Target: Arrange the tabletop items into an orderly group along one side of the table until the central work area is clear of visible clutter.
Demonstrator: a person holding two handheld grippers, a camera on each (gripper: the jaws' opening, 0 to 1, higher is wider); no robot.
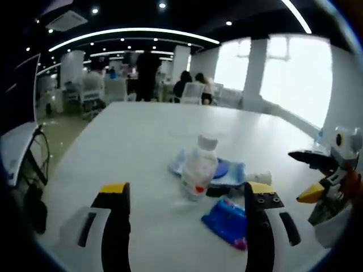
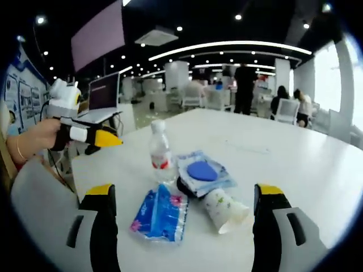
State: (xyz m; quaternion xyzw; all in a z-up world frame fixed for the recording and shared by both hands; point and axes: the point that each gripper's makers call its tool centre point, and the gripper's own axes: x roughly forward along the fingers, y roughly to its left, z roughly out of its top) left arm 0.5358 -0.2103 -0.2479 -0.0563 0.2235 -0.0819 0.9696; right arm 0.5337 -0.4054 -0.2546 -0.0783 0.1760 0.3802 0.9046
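Observation:
A clear water bottle [image 1: 198, 170] [image 2: 160, 153] with a white cap and red label stands upright on the white table [image 1: 142, 141] [image 2: 295, 158]. Beside it lie a blue tissue pack [image 1: 227, 221] [image 2: 160, 214], a clear packet holding a blue round pad [image 1: 222, 169] [image 2: 202, 171], and a white paper cup [image 2: 224, 211] tipped on its side. My left gripper [image 1: 187, 190] [image 2: 113, 131] is open, its jaws either side of the bottle but short of it. My right gripper [image 2: 184, 192] [image 1: 309, 175] is open too, just short of the tissue pack and cup.
A hand [image 2: 34, 139] holds the left gripper off the table's left edge. An open laptop [image 2: 105, 93] stands on a desk behind. People and white chairs [image 1: 193, 90] are far beyond the table. A small black object [image 2: 184, 187] lies under the packet.

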